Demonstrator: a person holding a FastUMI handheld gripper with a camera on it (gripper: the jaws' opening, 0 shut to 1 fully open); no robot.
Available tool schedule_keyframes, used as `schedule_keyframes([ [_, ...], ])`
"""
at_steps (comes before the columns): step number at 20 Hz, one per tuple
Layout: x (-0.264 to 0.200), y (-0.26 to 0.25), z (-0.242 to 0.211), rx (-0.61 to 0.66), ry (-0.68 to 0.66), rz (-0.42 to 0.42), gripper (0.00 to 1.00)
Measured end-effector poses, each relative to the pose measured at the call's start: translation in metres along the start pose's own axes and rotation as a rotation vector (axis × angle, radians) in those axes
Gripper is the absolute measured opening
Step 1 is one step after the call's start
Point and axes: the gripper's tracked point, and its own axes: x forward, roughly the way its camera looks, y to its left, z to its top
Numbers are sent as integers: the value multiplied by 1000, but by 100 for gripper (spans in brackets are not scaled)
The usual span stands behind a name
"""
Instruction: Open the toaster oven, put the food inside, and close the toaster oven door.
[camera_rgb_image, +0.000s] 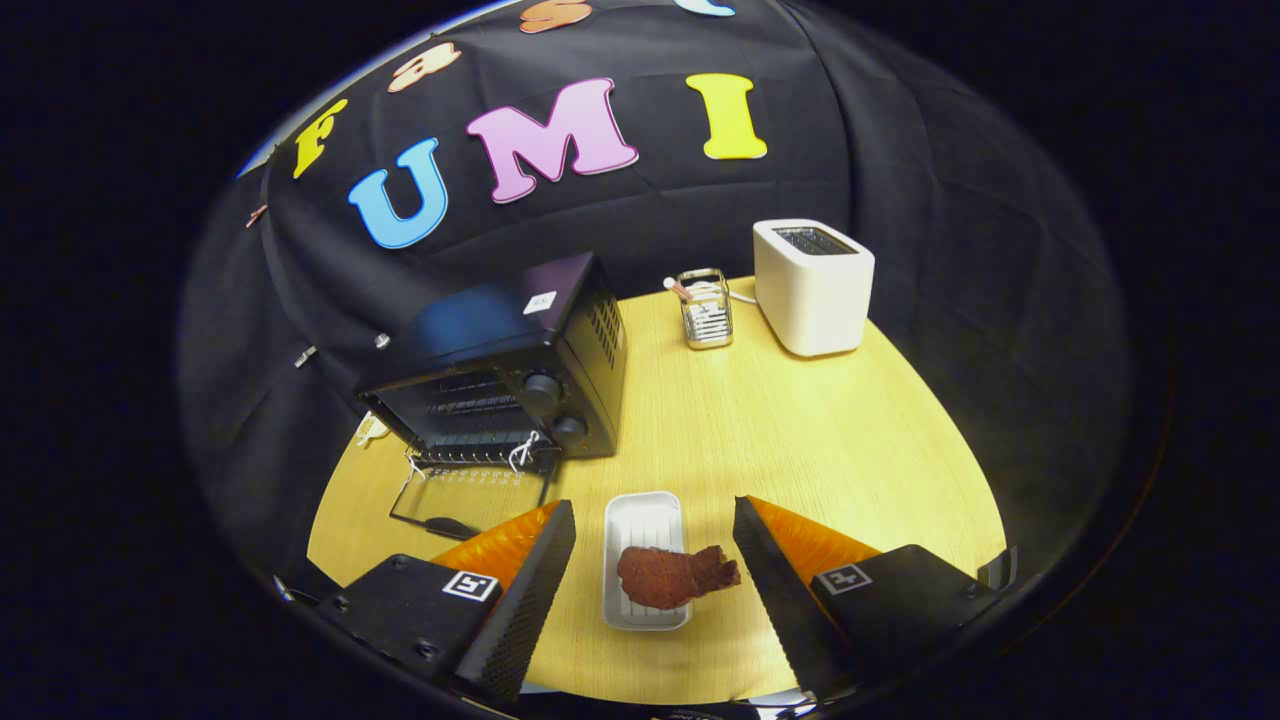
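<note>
A black toaster oven (520, 365) stands on the wooden table (800, 440), ahead and left of the fingers. Its glass door (470, 495) is folded down flat onto the table, and the wire rack shows inside. A small white tray (643, 520) lies between my two fingers. A brown piece of fried food (670, 577) rests on the tray's near end and hangs over its right rim. My gripper (654, 520) is open, with a finger on either side of the tray and above it, touching nothing.
A white slot toaster (812, 287) stands at the back right of the table. A clear holder with sticks (706, 308) is just left of it. The black cloth wall closes off the back and both sides.
</note>
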Motion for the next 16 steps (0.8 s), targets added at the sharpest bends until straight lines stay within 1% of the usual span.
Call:
schedule_keyframes([
  [4, 18, -18, -23, 8, 122, 71, 99],
  [6, 28, -25, -34, 33, 173, 106, 99],
  [9, 38, -32, -47, 80, 245, 147, 96],
  [11, 42, -29, -54, 121, 290, 194, 96],
  [12, 44, -30, -57, 140, 311, 209, 92],
  [13, 45, -29, -61, 155, 340, 226, 78],
  [15, 48, -30, -66, 169, 376, 242, 78],
  [16, 51, -32, -68, 175, 388, 240, 72],
])
